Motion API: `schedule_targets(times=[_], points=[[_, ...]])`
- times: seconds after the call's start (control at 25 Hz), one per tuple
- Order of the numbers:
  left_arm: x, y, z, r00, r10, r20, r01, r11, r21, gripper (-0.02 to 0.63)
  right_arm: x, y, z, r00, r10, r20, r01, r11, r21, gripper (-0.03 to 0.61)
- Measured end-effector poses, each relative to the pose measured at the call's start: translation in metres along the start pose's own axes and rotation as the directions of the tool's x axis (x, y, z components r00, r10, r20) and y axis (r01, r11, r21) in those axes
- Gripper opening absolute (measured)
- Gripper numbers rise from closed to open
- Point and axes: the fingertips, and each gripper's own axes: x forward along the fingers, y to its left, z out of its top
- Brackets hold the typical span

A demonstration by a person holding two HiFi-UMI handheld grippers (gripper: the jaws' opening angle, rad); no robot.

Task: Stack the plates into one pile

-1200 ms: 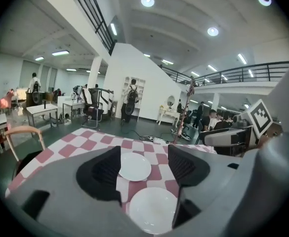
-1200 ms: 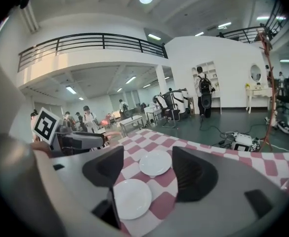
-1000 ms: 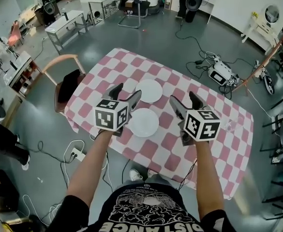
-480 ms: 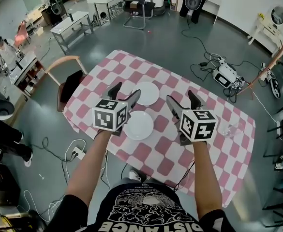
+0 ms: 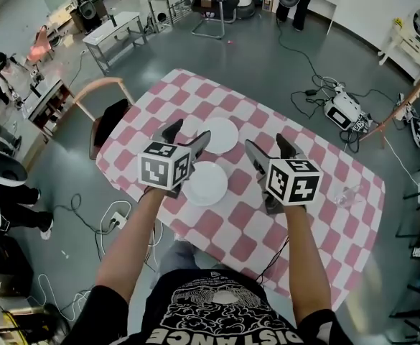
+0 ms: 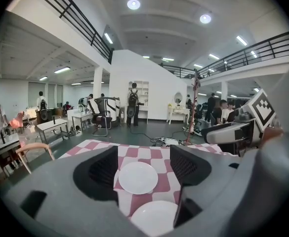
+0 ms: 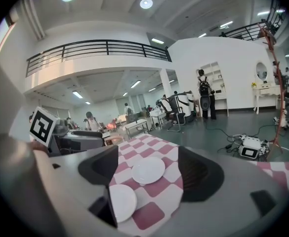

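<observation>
Two white plates lie apart on the pink-and-white checked table (image 5: 317, 246): a far plate (image 5: 220, 135) and a near plate (image 5: 204, 183). My left gripper (image 5: 186, 136) hovers just left of both plates, open and empty. In the left gripper view the far plate (image 6: 138, 177) and the near plate (image 6: 156, 217) show between the spread jaws of the gripper (image 6: 144, 174). My right gripper (image 5: 268, 148) hangs right of the plates, open, its jaws a little wider than a second ago and holding nothing. The right gripper view shows the far plate (image 7: 148, 170) and the near plate (image 7: 122, 202) ahead of that gripper (image 7: 151, 177).
A clear glass (image 5: 346, 192) stands near the table's right edge. A wooden chair (image 5: 102, 124) with a dark seat is at the table's left end. Cables and a power strip (image 5: 116, 225) lie on the floor by the front edge.
Both grippers have drifted a little over the table, the left one slightly closer to the near plate. The plates have not moved.
</observation>
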Motion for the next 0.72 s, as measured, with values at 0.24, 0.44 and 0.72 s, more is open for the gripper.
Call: schedule_targets(times=[0.24,0.44,0.72], points=[[0.017,0.015,-0.013,0.999,-0.035,-0.032,0.035,0.999,0.003,0.333,0.018,0.003,-0.014,0.999,0.025,-0.028,-0.024,0.999,0.046,0.379],[0.046,0.03,-0.022,0.992,-0.113,-0.063,0.112,0.994,-0.017,0.333,0.042,0.004,-0.029,0.998,0.011,-0.066,-0.005,0.996,0.09,0.376],[0.079,0.048,-0.044,0.954,-0.262,-0.144,0.254,0.965,-0.073,0.333,0.073,-0.002,-0.054,0.99,-0.018,-0.14,0.049,0.974,0.221,0.357]])
